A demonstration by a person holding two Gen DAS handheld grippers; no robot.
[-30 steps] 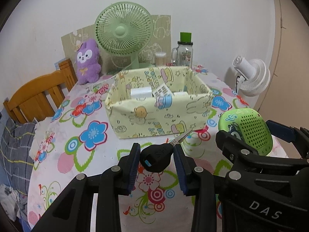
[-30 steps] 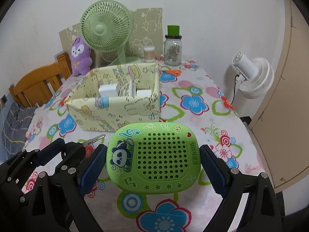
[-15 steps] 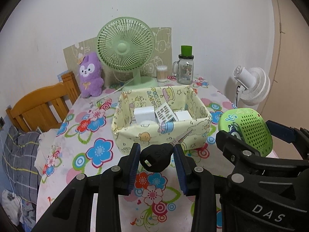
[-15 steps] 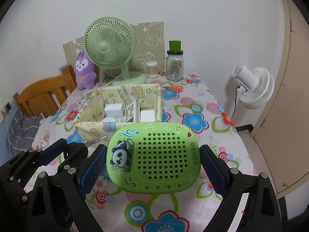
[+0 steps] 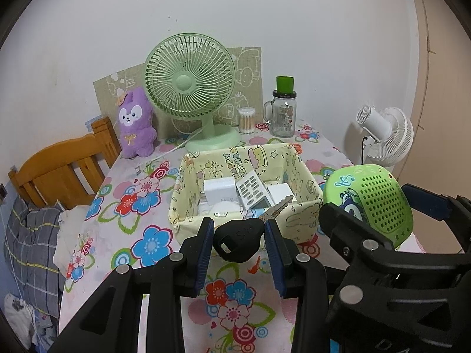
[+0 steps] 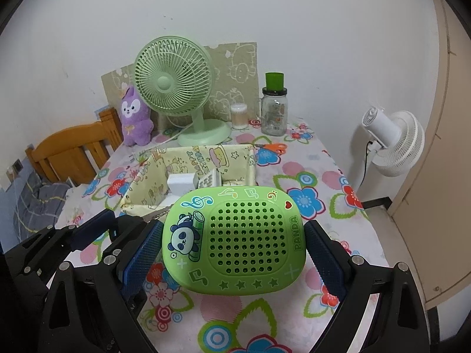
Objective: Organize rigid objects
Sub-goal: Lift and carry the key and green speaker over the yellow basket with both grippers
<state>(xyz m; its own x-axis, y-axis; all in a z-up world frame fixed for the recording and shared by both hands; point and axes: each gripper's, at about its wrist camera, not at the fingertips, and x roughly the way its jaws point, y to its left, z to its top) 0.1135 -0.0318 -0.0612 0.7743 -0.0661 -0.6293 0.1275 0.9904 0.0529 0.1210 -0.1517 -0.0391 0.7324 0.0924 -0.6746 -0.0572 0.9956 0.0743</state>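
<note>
Evidently both loads are already gripped and carried, so the step in hand is the carry toward the container. The left gripper (image 5: 238,239) has its blue-padded fingers (image 5: 204,242) clamped on the black plastic head of a silver-bladed key (image 5: 238,239), the blade pointing toward two o'clock over the near rim of the pale yellow cartoon-print fabric basket (image 5: 297,219). The right gripper (image 6: 232,245) has its fingers (image 6: 322,257) spread wide and pressed against the two short ends of a rounded green plastic case with a panda print and a perforated face (image 6: 235,242), held flat with its face to the camera, clear of the worktop (image 6: 318,176) with its flowered cloth.

From the left wrist view the basket sits at twelve o'clock just beyond the key; from the right wrist view it lies at eleven o'clock behind the case. It already holds a white box (image 5: 220,189) and a white keypad device (image 5: 253,189), among other pale items, so free room looks limited.

Next, I judge, each load needs to travel forward over the rim and sink into the basket before the fingers part. The key can drop into a small gap; the wide case likely needs the open left half, or must rest on top of what is there.
</note>
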